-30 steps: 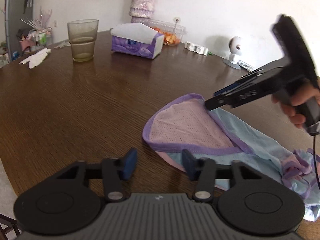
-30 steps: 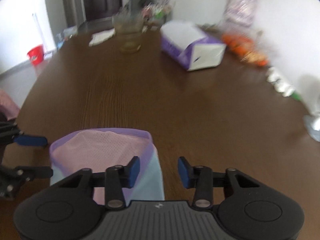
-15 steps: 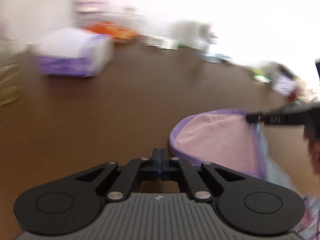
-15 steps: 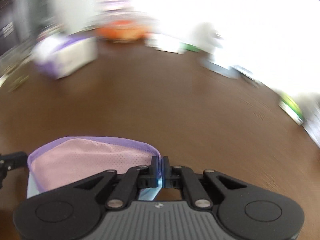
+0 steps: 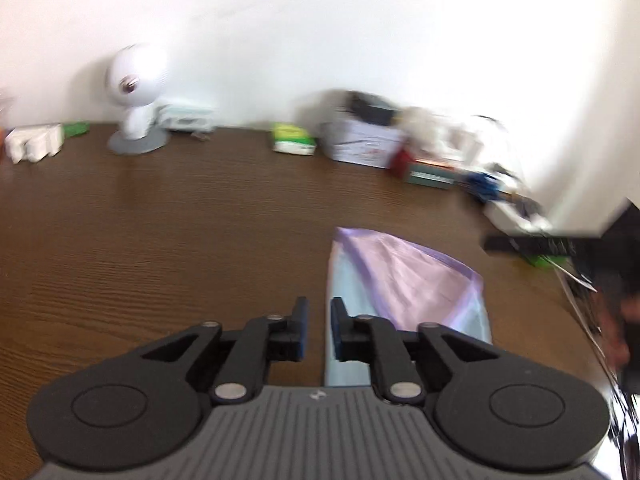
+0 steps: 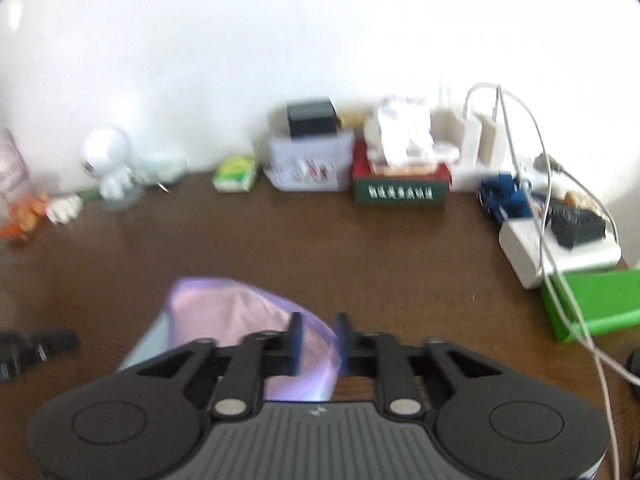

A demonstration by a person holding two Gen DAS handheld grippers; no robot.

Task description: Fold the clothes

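Gripper (image 6: 318,336) hides blurred garment (image 6: 224,312) edge.

— What am I seeing on my left gripper (image 5: 319,330)?
— Black linkage arms, silver screws, blue-faced pads, ribbed grey housing, two round black discs.
— And my right gripper (image 6: 318,340)?
— I'm seeing the same build.

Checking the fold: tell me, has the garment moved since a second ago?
Yes. The garment swung from beside the tissue box toward the cluttered end, near the white box.
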